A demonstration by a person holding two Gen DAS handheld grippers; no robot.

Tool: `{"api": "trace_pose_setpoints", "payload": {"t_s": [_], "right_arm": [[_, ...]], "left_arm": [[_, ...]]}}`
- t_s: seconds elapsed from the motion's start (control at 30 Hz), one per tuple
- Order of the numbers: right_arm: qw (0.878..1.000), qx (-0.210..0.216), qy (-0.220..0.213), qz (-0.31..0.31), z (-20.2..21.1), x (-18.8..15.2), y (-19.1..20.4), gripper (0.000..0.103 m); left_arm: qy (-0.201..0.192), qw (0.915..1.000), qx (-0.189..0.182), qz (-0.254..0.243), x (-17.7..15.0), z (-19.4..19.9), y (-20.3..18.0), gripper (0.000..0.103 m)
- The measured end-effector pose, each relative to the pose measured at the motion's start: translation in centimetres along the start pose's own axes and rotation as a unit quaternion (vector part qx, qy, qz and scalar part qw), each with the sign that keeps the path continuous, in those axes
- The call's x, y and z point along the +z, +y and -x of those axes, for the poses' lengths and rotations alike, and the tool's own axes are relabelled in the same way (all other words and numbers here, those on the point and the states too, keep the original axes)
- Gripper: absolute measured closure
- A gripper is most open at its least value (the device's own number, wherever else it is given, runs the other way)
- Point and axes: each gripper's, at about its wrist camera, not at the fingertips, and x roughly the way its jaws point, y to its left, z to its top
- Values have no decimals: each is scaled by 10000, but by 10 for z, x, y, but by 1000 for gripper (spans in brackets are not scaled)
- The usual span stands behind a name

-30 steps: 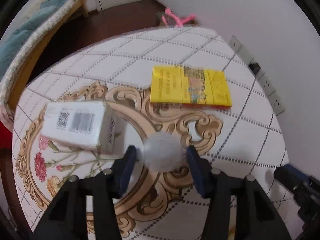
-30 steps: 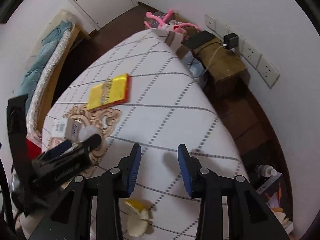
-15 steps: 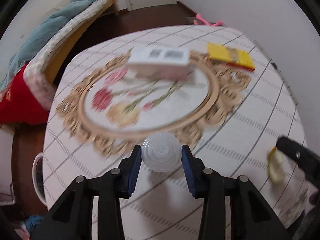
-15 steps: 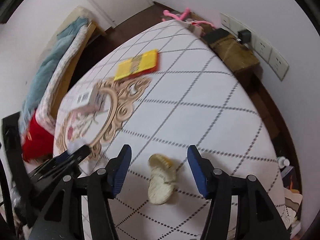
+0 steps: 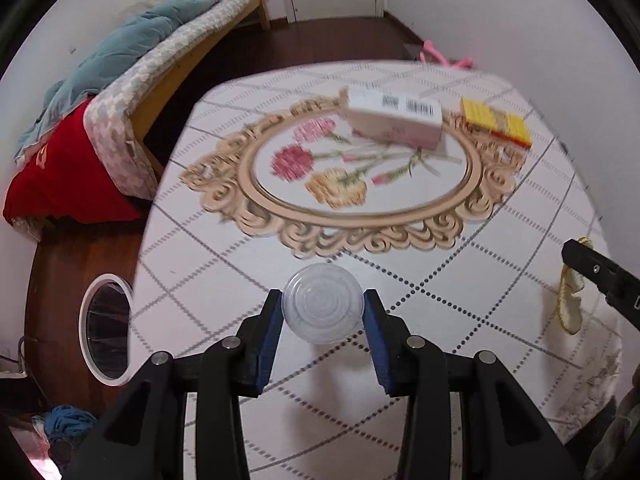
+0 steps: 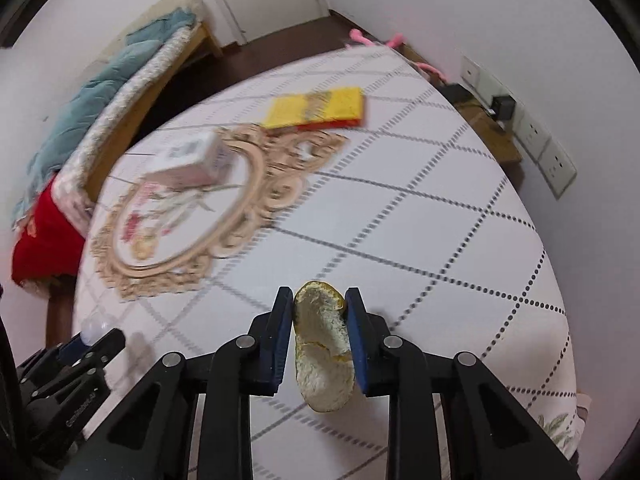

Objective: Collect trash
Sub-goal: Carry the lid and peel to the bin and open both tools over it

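My left gripper is shut on a round clear plastic cup, held above the white checked tablecloth near the table's front edge. My right gripper is shut on a pale yellow fruit peel, which hangs between the blue pads over the cloth. In the left wrist view the peel dangles at the far right beneath the other gripper's black finger. In the right wrist view the left gripper sits at the lower left with the cup.
A white box with barcodes and a flat yellow packet lie on the far side of the table. A white-rimmed bin stands on the brown floor to the left. A bed runs along the left wall; wall sockets are on the right.
My left gripper drew back from the white box toward the table's near edge, carrying the cup. My right gripper moved over the peel, spread wide, then closed on it.
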Motion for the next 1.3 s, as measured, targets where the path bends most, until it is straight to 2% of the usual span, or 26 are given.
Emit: {"api": "trace_pose_setpoints", "payload": {"t_s": [0.2, 0.33, 0.5, 0.63, 0.7, 0.83, 1.0, 1.2, 1.3], "right_arm": [[9972, 609, -219, 364, 47, 7, 58, 75], [9905, 1184, -266, 654, 66, 14, 117, 75], [9757, 1855, -170, 1155, 75, 13, 202, 75], [9619, 2241, 61, 1562, 64, 2, 277, 75], [9539, 2353, 206, 1849, 50, -8, 320, 75], [9410, 2479, 615, 2222, 13, -37, 392, 75], [9294, 2425, 1239, 2491, -50, -72, 459, 75], [9157, 2116, 1968, 2794, -136, -115, 525, 75], [9106, 1915, 2247, 2892, -176, -132, 546, 75]], "left_arm": [[-508, 9982, -103, 300, 13, 61, 55, 67], [-855, 9945, 74, 598, 20, 101, 110, 67], [-1003, 9880, 308, 1136, 16, 128, 187, 67], [-939, 9810, 573, 1595, 1, 129, 251, 67], [-842, 9774, 728, 1797, -10, 122, 281, 67], [-526, 9705, 702, 2245, -32, 96, 335, 67], [-77, 9584, 716, 2764, -64, 51, 397, 67], [604, 9342, 323, 3502, -95, -13, 466, 66], [830, 9215, -9, 3795, -105, -40, 491, 66]]}}
